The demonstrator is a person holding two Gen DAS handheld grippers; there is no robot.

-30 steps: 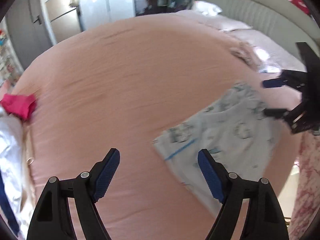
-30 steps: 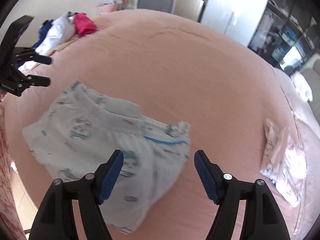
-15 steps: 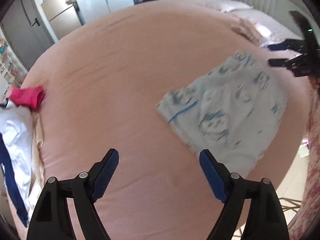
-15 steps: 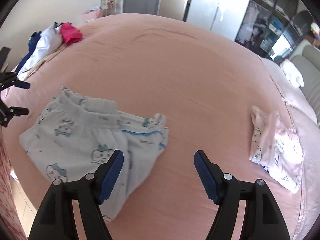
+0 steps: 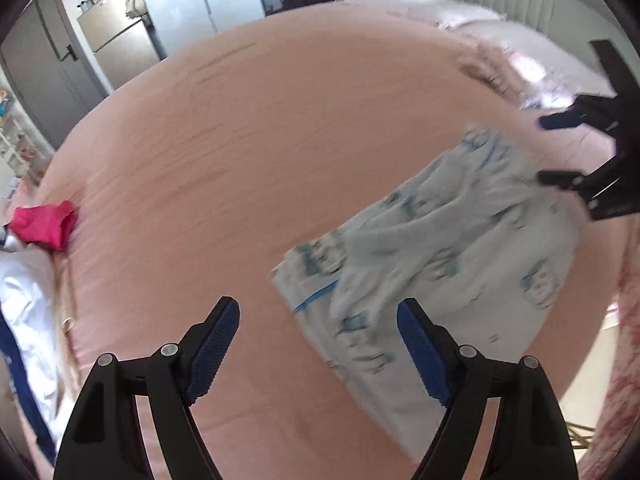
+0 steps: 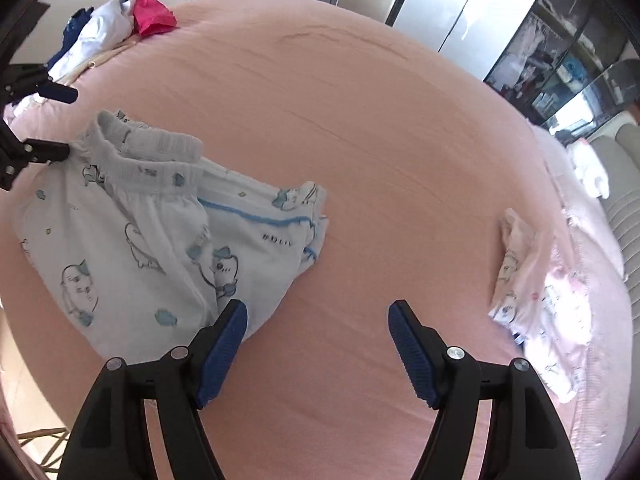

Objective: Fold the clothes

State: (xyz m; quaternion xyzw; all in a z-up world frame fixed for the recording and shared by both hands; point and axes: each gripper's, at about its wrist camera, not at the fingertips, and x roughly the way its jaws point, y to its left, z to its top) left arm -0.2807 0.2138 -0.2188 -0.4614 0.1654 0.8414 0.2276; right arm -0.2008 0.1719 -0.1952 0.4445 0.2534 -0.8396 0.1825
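Hovering with fingers spread wide and empty: right gripper [image 6: 316, 340] and left gripper [image 5: 318, 344], both above the pink bed [image 6: 380, 128]. Lying partly folded at the near edge: white printed shorts [image 6: 152, 240]. Sitting far left: clothes pile [image 6: 120, 24]. Resting right: pink garment [image 6: 540, 304].

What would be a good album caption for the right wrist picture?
Open right gripper hovers over a pink bed beside white cartoon-print shorts, with the left gripper at the waistband.
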